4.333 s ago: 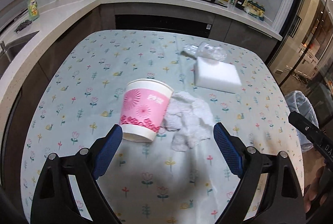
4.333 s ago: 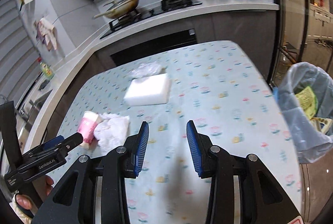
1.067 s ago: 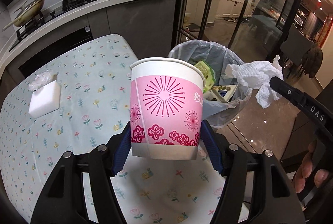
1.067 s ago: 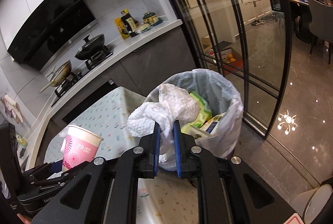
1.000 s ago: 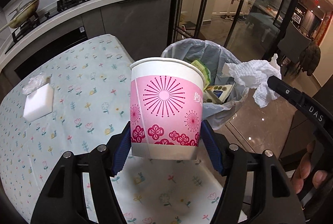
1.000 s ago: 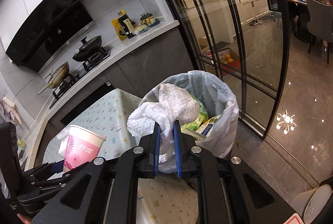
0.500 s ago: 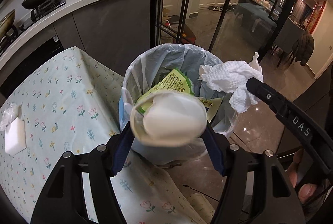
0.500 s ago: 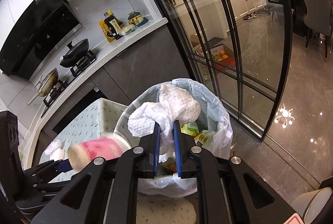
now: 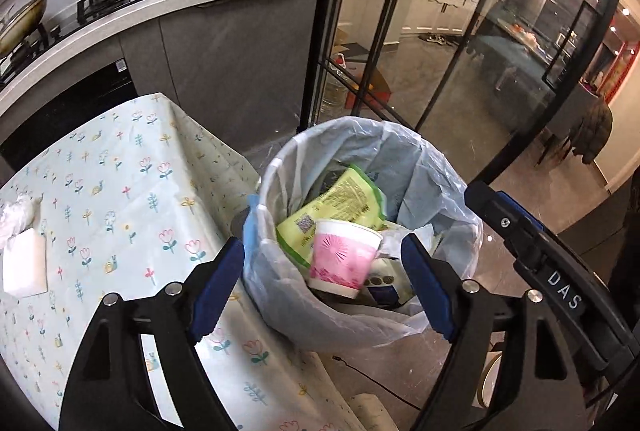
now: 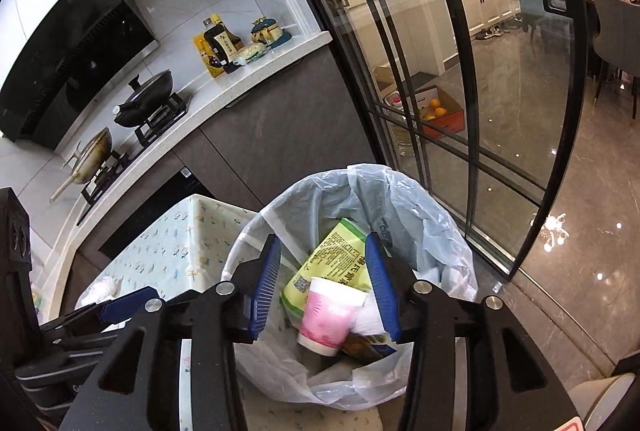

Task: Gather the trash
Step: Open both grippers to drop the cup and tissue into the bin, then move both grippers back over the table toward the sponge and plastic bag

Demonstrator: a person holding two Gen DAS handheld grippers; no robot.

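**Hovering over the bin, both grippers empty**

Spreading across the left of the left wrist view, the table (image 9: 120, 191) wears a pale cloth printed with small flowers, and its corner reaches toward the dark kitchen cabinets. Just beside that corner stands the bin (image 9: 432, 167), lined with a thin bluish plastic bag whose rim folds over the edge. Inside it a green snack packet (image 9: 348, 199) leans against the liner. The pink paper cup (image 9: 342, 259) lies tilted on top of the packet and other wrappers, mouth toward the upper left. In the right wrist view a bit of white tissue (image 10: 366, 317) shows just beside the cup, partly hidden by a blue pad, so its full shape cannot be told.

The left gripper (image 9: 322, 285) hangs above the bin with its fingers spread wide; they have just been opening, and nothing sits between them. The right gripper (image 10: 322, 289) is also over the bin, its fingers apart after just opening, gripping nothing.

Back on the table, a white sponge block (image 9: 24, 267) lies near the left edge, touching a crumpled bit of clear plastic (image 9: 16, 211).
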